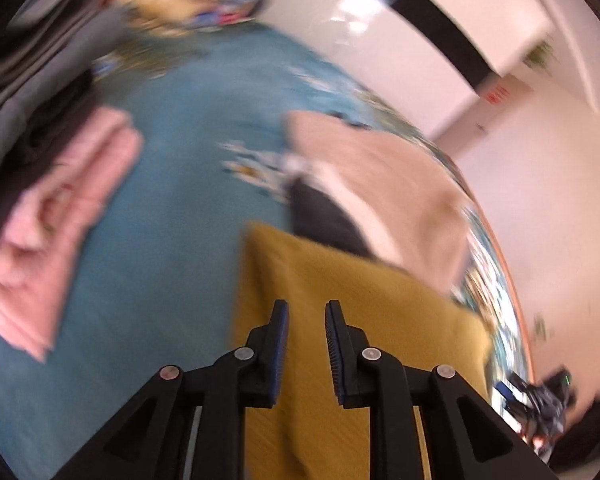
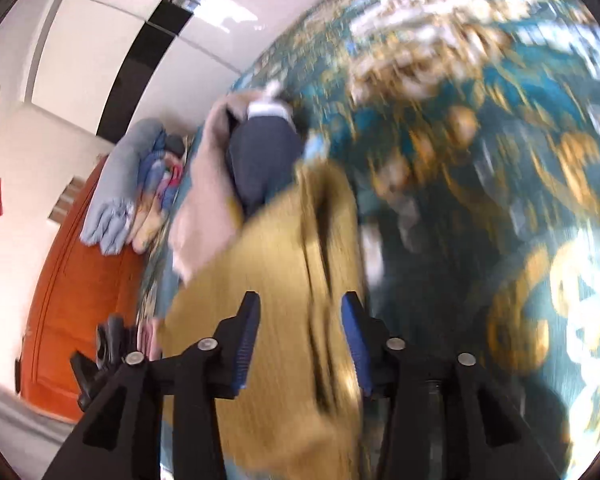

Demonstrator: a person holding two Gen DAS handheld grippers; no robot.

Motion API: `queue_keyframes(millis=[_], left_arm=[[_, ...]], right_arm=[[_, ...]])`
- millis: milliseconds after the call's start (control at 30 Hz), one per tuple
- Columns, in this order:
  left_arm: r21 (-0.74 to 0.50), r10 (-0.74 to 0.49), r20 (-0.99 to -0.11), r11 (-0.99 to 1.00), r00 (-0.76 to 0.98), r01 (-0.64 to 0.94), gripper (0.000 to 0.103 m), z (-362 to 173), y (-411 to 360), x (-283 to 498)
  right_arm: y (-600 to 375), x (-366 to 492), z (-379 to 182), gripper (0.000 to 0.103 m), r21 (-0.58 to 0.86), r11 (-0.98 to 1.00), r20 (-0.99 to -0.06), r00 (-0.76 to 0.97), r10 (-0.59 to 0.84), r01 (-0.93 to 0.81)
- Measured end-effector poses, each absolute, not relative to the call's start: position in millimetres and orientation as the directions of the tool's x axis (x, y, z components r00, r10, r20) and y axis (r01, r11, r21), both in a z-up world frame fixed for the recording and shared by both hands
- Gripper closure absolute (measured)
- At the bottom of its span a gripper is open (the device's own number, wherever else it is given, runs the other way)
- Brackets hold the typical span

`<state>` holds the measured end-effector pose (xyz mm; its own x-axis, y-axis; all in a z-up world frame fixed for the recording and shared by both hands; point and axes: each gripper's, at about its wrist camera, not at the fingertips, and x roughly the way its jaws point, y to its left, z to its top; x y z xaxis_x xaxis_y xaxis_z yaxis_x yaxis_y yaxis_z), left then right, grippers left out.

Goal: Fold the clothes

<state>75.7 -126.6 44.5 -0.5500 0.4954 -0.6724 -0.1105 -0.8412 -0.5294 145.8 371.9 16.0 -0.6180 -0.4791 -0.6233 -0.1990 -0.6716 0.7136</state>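
A mustard-yellow garment (image 1: 340, 320) lies on the teal bed cover (image 1: 172, 208). My left gripper (image 1: 307, 308) is open just above it, nothing between its jaws. In the right wrist view the same yellow garment (image 2: 284, 280) lies folded, with a raised ridge running between the jaws of my open right gripper (image 2: 300, 300), which hovers over it. A beige garment (image 1: 380, 184) and a dark one (image 1: 324, 216) lie beyond the yellow one; they also show in the right wrist view as beige (image 2: 208, 200) and navy (image 2: 264, 160). Both views are motion-blurred.
A folded pink garment (image 1: 56, 216) and grey clothes (image 1: 40, 80) lie at the left of the bed. A pile of blue and patterned bedding (image 2: 132, 188) sits by the orange headboard (image 2: 72, 292). The other gripper (image 1: 540, 404) shows at the bed's right edge. The bed cover (image 2: 500, 160) has a gold pattern.
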Motion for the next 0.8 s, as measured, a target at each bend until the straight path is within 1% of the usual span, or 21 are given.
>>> queue_keyframes(millis=[33,100,167,200,267,333,400,467,500,533,567,633,700,800], left_arm=[[-0.514,0.515,-0.676,-0.842,-0.527,-0.163,0.082,44.6,-104.3,86.2],[-0.468,0.547,-0.697,-0.837,-0.464,-0.284,0.082,40.2,-52.5,107.6],[-0.401,0.557,-0.714,-0.822,-0.423,-0.404,0.082,33.9,-3.3,128.2],[-0.376,0.555,-0.725,-0.815,-0.408,-0.441,0.082,29.9,15.7,135.0],[-0.346,0.543,-0.747,-0.81,-0.383,-0.475,0.082,20.4,44.9,143.2],[-0.346,0.541,-0.769,-0.801,-0.342,-0.489,0.082,9.3,65.1,146.6],[-0.319,0.507,-0.8,-0.812,-0.32,-0.488,0.082,-2.3,75.6,148.3],[-0.317,0.5,-0.805,-0.817,-0.32,-0.481,0.082,-5.5,73.5,149.4],[-0.335,0.512,-0.799,-0.814,-0.315,-0.475,0.082,-3.8,68.2,148.9],[-0.352,0.524,-0.793,-0.81,-0.311,-0.469,0.082,-2.0,62.8,148.4],[-0.366,0.534,-0.786,-0.809,-0.313,-0.461,0.082,0.6,54.9,148.6],[-0.386,0.548,-0.767,-0.809,-0.333,-0.443,0.082,8.5,32.8,149.9],[-0.406,0.563,-0.737,-0.811,-0.373,-0.421,0.082,19.1,1.9,152.9],[-0.423,0.558,-0.698,-0.827,-0.45,-0.37,0.082,28.6,-44.2,152.5]], right_arm=[[368.8,155.0,8.5,0.047,0.718,-0.664,-0.628,-0.606,-0.488,-0.21],[362.6,171.2,-3.7,0.047,0.724,-0.65,-0.634,-0.593,-0.496,-0.23],[356.5,185.8,-9.0,0.047,0.727,-0.643,-0.634,-0.594,-0.495,-0.241],[353.7,191.3,-9.5,0.047,0.734,-0.635,-0.626,-0.601,-0.496,-0.24],[348.5,190.6,-13.3,0.047,0.747,-0.619,-0.614,-0.611,-0.501,-0.244],[343.2,187.6,-16.7,0.047,0.759,-0.604,-0.602,-0.618,-0.505,-0.245],[339.0,183.1,-18.6,0.045,0.758,-0.603,-0.601,-0.624,-0.5,-0.248],[335.8,178.2,-19.3,0.045,0.751,-0.61,-0.608,-0.627,-0.487,-0.254],[335.3,177.4,-18.3,0.051,0.745,-0.61,-0.616,-0.627,-0.477,-0.268],[334.8,176.5,-17.3,0.066,0.74,-0.611,-0.624,-0.626,-0.467,-0.282],[333.8,175.6,-15.2,0.072,0.732,-0.616,-0.633,-0.625,-0.456,-0.292],[328.6,173.5,-4.9,0.078,0.703,-0.649,-0.655,-0.621,-0.43,-0.292],[322.7,171.0,6.8,0.08,0.673,-0.682,-0.673,-0.62,-0.404,-0.287],[302.2,159.7,41.4,0.081,0.628,-0.742,-0.675,-0.638,-0.371,-0.234]])
